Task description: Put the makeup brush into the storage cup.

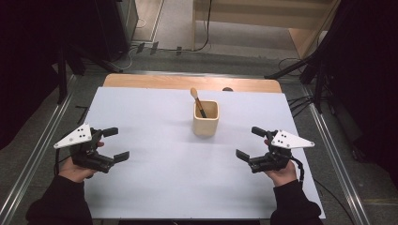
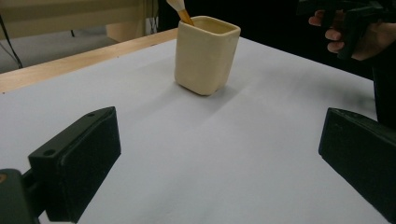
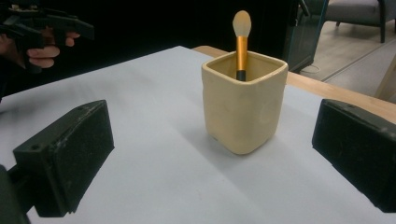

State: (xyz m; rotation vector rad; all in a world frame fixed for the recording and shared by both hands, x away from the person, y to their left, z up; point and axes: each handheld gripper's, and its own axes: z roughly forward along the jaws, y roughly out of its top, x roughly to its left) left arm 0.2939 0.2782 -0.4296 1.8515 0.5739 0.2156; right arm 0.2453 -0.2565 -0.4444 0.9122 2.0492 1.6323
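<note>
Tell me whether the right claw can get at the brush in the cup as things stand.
Probably yes. The right claw is open and the white table between it and the cup is bare. The brush stands above the rim, free to grip.

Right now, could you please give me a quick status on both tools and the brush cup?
Left tool open, empty. Right tool open, empty. Brush upright in cream cup, mid-table, untouched. Nothing between tools and cup.

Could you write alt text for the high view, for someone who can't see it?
A cream cup holding a brush stands mid-table on a white sheet. A person's hands hold open tongs either side of it, left tongs and right tongs, both empty.
</note>
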